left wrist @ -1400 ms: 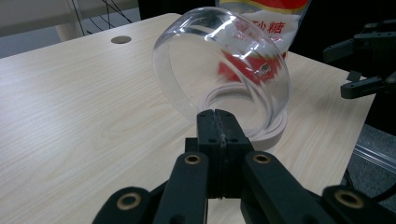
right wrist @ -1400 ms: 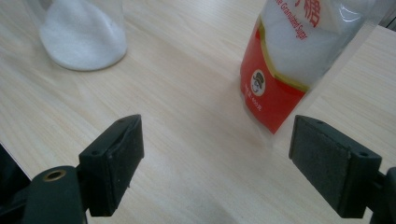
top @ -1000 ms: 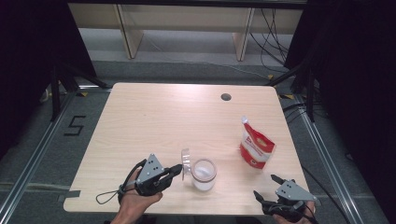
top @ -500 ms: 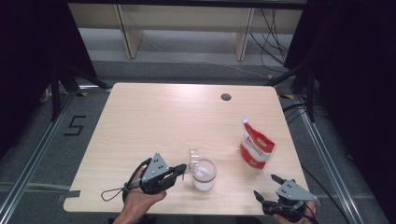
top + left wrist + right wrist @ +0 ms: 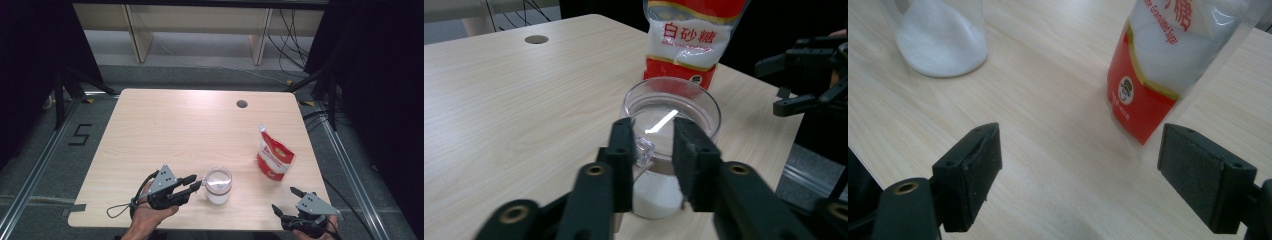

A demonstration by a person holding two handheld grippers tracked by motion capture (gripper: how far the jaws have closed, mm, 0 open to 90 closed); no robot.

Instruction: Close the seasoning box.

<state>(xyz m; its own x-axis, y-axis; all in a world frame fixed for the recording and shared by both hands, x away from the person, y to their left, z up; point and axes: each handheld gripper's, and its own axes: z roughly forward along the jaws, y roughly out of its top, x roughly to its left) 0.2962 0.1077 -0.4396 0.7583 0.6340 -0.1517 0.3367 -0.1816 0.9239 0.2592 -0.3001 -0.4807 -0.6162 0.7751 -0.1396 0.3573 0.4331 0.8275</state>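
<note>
One clear jar (lid on top, white sugar at bottom) stands near; the left gripper, jaws just opening, is spread around its lid tab.

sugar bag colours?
Sugar bag: clear-white top, red bottom with a gold line; clearest in right gripper view.

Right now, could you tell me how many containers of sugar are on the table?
2: a clear jar near the front edge by the left gripper, and a red-and-white pouch standing toward the right side.

Overhead plus two close jar views
</note>
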